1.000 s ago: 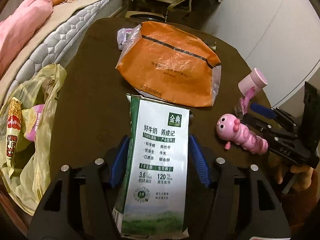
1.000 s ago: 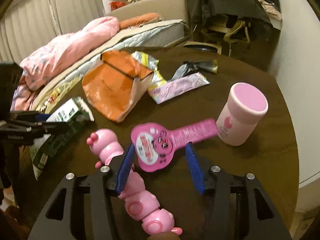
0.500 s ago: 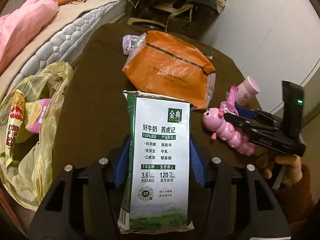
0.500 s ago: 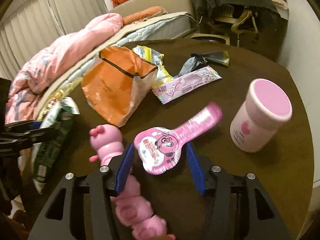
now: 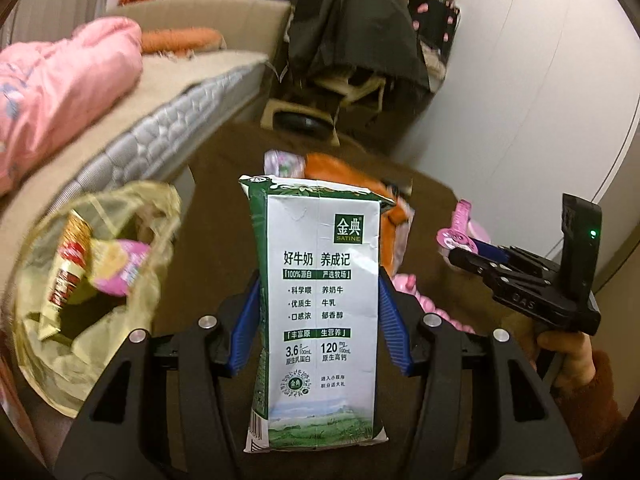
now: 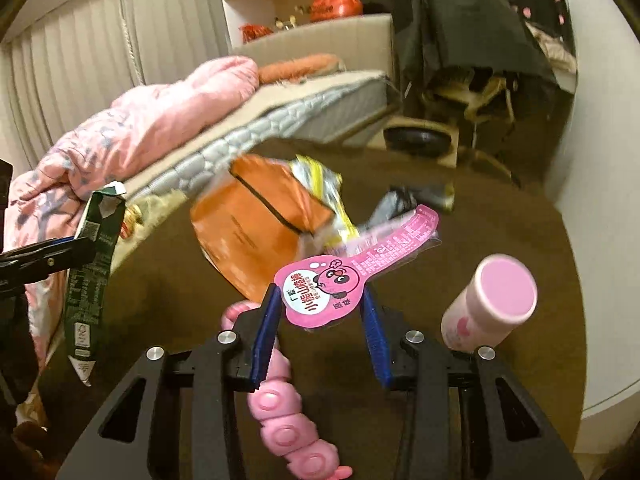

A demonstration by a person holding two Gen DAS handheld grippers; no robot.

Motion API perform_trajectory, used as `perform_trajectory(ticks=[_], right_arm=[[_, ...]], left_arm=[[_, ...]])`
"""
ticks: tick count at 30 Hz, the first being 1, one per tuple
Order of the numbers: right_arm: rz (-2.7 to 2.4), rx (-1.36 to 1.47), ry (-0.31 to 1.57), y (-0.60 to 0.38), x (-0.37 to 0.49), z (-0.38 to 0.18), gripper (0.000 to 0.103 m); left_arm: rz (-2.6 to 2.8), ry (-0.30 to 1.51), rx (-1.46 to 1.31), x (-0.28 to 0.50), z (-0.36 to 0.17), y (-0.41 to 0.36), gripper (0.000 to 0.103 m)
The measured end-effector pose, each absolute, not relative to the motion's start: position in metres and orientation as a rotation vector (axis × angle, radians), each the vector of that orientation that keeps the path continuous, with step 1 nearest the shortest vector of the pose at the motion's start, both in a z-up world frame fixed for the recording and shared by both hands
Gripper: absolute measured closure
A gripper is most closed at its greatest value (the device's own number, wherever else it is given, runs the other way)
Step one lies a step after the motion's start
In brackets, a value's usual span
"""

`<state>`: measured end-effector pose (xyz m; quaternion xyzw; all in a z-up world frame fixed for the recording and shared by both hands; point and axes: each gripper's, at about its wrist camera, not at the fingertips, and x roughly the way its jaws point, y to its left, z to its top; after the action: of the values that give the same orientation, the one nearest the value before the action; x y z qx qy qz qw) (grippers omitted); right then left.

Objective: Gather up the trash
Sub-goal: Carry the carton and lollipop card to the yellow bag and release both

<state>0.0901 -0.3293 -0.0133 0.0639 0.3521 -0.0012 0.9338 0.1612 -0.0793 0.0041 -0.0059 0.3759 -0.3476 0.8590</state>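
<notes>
My left gripper (image 5: 318,300) is shut on a flattened green-and-white milk carton (image 5: 320,312) and holds it upright above the brown table (image 5: 216,256). The carton also shows in the right wrist view (image 6: 90,276). A yellow trash bag (image 5: 92,288) with wrappers inside hangs open at the table's left edge. My right gripper (image 6: 320,300) is shut on a pink lollipop-shaped wrapper (image 6: 340,272), lifted off the table; it shows at the right in the left wrist view (image 5: 460,240).
On the table lie an orange bag (image 6: 256,232), a yellow-silver wrapper (image 6: 324,184), a dark wrapper (image 6: 404,200), a pink caterpillar toy (image 6: 280,412) and a pink-lidded cup (image 6: 492,304). A bed with a pink quilt (image 6: 140,136) stands to the left.
Both grippers have risen and tilted up. The milk carton has lifted off the table. The pink wrapper has lifted higher above the caterpillar toy.
</notes>
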Motion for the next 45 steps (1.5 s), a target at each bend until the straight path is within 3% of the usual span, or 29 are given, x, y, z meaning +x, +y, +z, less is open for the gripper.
perform_trajectory(ticks=[12, 25, 35, 41, 45], right_arm=[[0.136, -0.010, 0.578, -0.247, 0.097, 0.043, 0.065], [0.313, -0.139, 0.562, -0.144, 0.144, 0.050, 0.065], [0.381, -0.185, 0.602, -0.107, 0.187, 0.034, 0.065], [0.370, -0.188, 0.634, -0.111, 0.209, 0.021, 0.065], [0.355, -0.171, 0.649, -0.119, 0.222, 0.016, 0.064]], left_arm=[[-0.599, 0.627, -0.068, 0.161, 0.045, -0.011, 0.052], [-0.350, 0.487, -0.190, 0.194, 0.056, 0.107, 0.052], [-0.252, 0.471, -0.285, 0.222, 0.027, 0.161, 0.052], [-0.283, 0.517, -0.336, 0.247, -0.012, 0.148, 0.052], [-0.340, 0.456, -0.332, 0.268, -0.019, 0.124, 0.052]])
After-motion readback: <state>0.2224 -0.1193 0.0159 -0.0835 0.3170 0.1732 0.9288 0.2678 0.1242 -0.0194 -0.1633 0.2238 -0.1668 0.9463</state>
